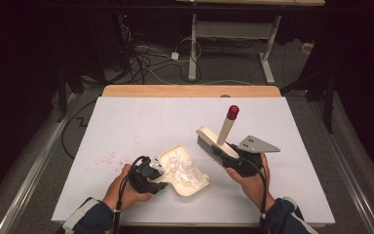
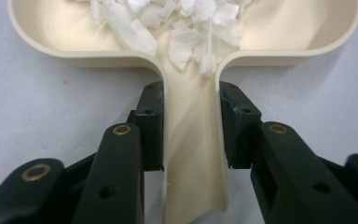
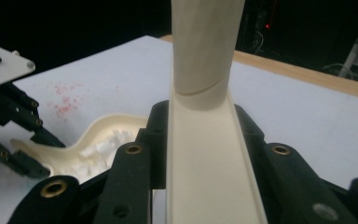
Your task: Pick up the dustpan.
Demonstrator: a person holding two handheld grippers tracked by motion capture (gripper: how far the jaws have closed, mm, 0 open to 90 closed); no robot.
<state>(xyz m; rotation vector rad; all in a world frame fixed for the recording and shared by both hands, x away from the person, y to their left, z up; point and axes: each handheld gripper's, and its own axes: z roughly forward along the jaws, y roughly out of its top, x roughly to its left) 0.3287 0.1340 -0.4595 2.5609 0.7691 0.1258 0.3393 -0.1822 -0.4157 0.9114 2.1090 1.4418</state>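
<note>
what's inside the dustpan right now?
White scraps piled in the dustpan, some spilling into its handle channel, which the left gripper clamps. The pan floor under the pile is covered.

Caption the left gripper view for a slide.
Left gripper clamps the cream dustpan by its handle, white scraps piled inside.

In the left gripper view the dustpan (image 2: 186,130) runs off the top edge, its scoop cut away. In the right gripper view the brush (image 3: 205,154) handle leaves the top edge, bristles hidden
</note>
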